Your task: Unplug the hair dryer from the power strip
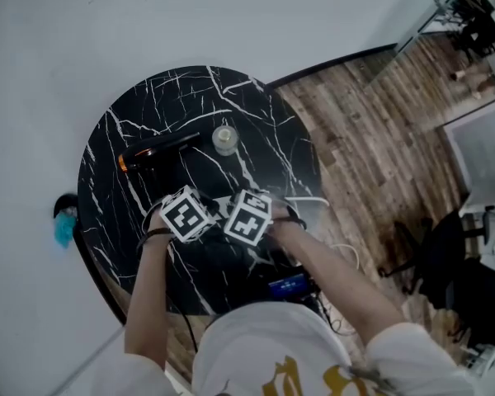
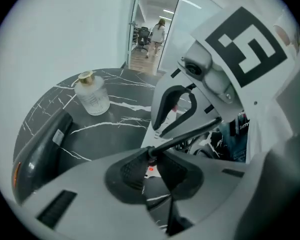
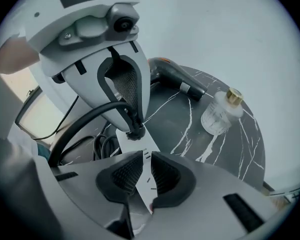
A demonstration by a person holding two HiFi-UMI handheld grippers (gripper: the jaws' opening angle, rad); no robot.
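Note:
Both grippers meet over a white power strip [image 3: 135, 151] near the front of the round black marble table [image 1: 264, 130]. My left gripper [image 2: 152, 156] is shut on a black plug [image 3: 131, 130] seated in the strip, and the plug's black cable [image 3: 80, 124] arcs away to the left. The right gripper [image 3: 146, 176] straddles the strip, with a pad pressed on each long side. A small red light [image 2: 151, 169] glows on the strip under the left jaws. The black hair dryer [image 1: 161, 148] lies at the table's back left.
A clear glass bottle with a gold cap [image 1: 224, 139] stands mid-table behind the grippers. Loose coils of cable [image 3: 102, 144] hang past the table's front edge. Wood floor [image 1: 379, 139] lies to the right and a white wall to the left. A blue object [image 1: 63, 225] sits by the wall.

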